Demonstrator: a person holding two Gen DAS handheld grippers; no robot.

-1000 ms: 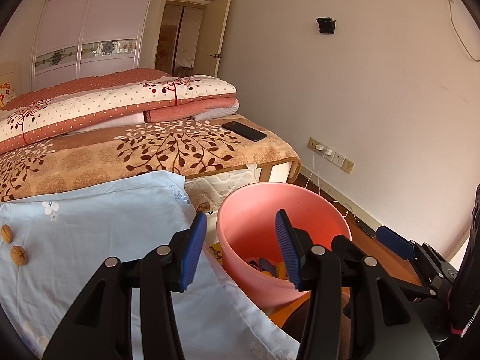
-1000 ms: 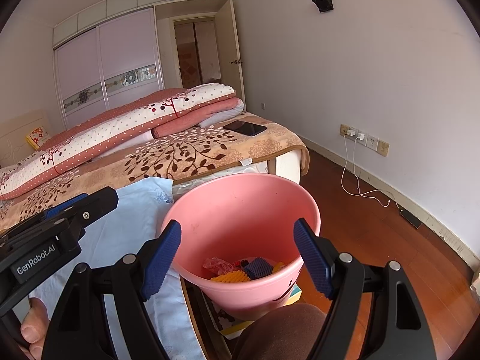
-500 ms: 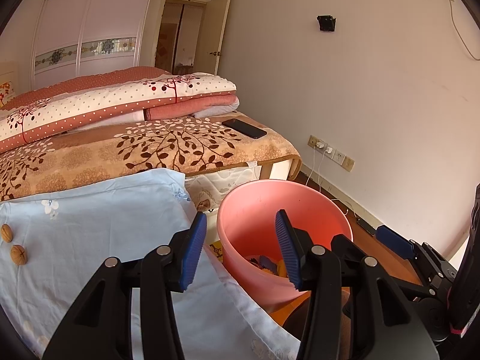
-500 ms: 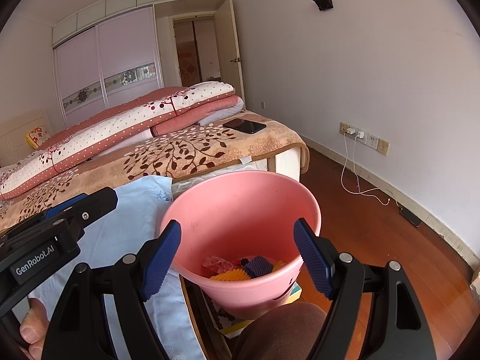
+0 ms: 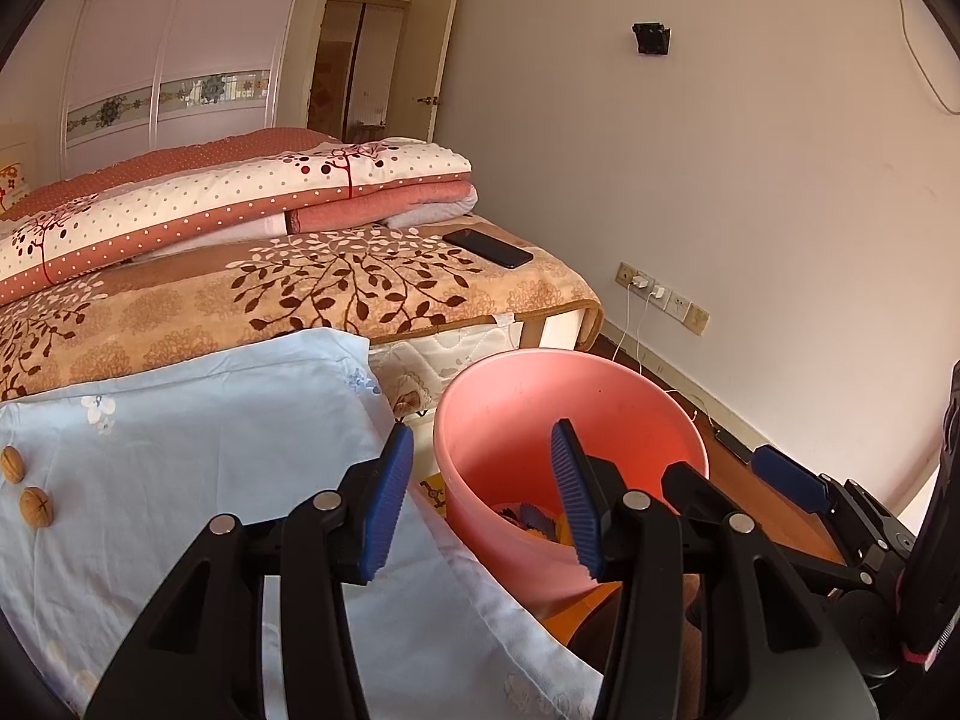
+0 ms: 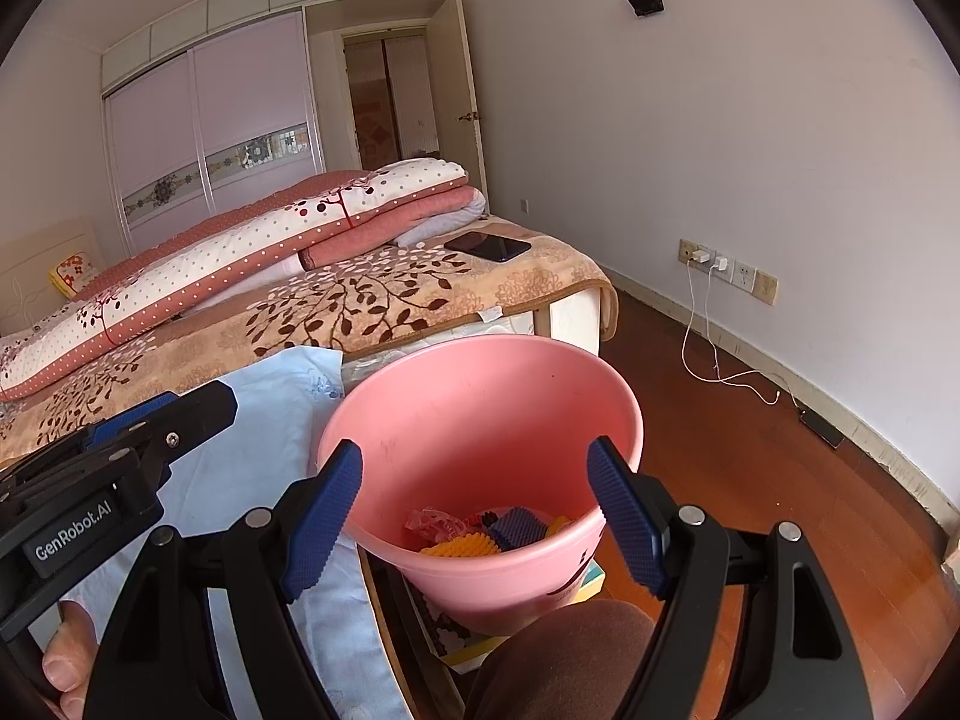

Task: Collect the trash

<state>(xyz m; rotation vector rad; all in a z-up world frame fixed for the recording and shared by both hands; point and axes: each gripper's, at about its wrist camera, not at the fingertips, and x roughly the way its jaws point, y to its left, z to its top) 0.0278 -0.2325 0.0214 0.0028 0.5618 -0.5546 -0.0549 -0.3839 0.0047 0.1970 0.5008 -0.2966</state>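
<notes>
1. Two walnuts (image 5: 27, 486) lie on the blue cloth (image 5: 198, 450) at nine o'clock from the left gripper (image 5: 483, 501), the nearer one, spread and empty.
2. The right gripper (image 6: 474, 519), also spread and empty, hangs over the pink bucket (image 6: 480, 372) at twelve o'clock.

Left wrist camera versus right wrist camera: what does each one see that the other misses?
Only the left wrist view shows two walnuts lying on the light blue cloth. Only the right wrist view shows the white cable trailing over the wooden floor and a yellow pillow. Both show the pink bucket with colourful scraps in it, the black phone on the bed, and an open, empty gripper: left gripper, right gripper.
</notes>
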